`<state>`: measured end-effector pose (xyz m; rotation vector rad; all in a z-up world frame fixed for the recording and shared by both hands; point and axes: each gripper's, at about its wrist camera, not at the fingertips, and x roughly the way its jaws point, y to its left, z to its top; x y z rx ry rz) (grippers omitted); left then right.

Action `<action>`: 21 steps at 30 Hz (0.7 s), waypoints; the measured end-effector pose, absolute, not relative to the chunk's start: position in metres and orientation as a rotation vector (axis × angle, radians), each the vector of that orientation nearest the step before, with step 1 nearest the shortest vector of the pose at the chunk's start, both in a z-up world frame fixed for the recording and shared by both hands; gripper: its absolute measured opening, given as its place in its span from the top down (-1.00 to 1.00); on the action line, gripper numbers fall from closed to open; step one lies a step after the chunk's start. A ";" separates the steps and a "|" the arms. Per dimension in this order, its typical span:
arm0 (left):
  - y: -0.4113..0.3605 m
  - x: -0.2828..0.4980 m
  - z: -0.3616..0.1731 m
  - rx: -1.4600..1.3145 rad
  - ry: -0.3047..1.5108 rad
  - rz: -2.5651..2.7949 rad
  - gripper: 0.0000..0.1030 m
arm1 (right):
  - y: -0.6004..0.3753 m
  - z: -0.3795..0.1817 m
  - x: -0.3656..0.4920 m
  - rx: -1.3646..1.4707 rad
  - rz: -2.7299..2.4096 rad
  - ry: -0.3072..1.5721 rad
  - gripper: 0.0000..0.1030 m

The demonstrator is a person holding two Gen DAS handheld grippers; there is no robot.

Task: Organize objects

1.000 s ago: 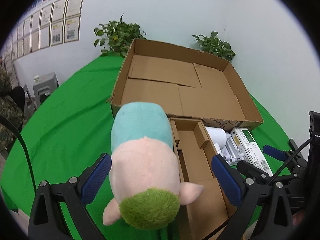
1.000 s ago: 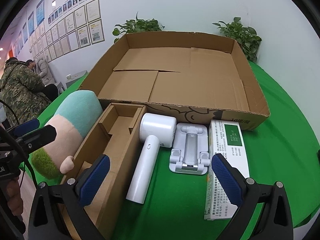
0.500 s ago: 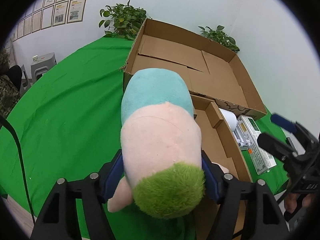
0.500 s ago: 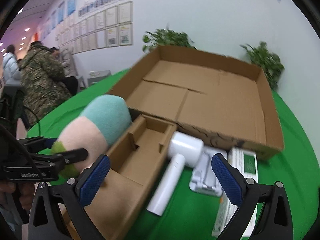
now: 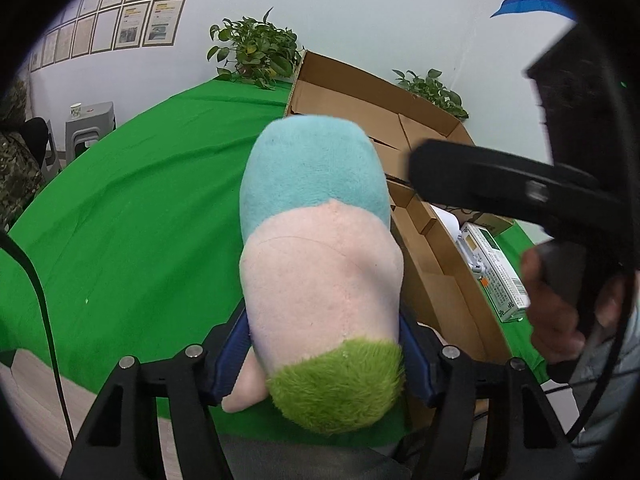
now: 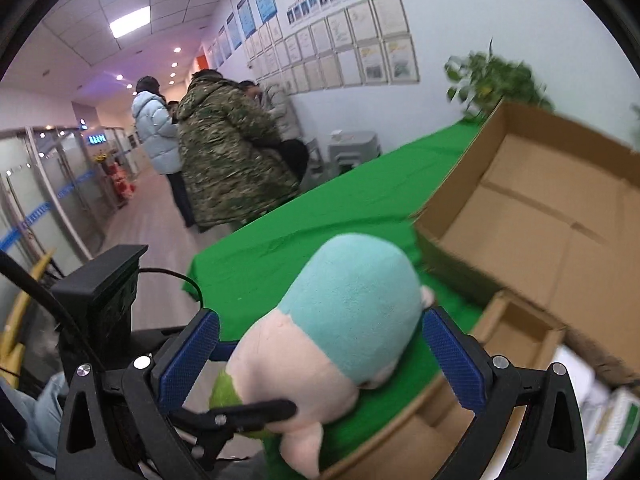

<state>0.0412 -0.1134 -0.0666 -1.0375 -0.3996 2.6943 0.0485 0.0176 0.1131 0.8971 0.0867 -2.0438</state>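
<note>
A plush toy with a teal end, a pink middle and a green fuzzy end fills the left wrist view. My left gripper is shut on its pink and green part and holds it above the green table. In the right wrist view the same plush toy sits between the blue pads of my right gripper, which is open around it without touching. The right gripper's black finger crosses the left wrist view at the right.
A large open cardboard box lies at the back right, a small open cardboard box in front of it. A white and green carton lies beside them. Several people stand beyond the table's left edge. Potted plants stand by the wall.
My left gripper closed on the plush toy and lifted it. My right gripper swung left from the white items and now straddles the toy.
</note>
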 end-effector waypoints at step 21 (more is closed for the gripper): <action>-0.108 0.049 -0.062 -1.008 -0.307 2.754 -0.10 | -0.031 0.053 0.025 1.220 -2.106 -0.057 -0.57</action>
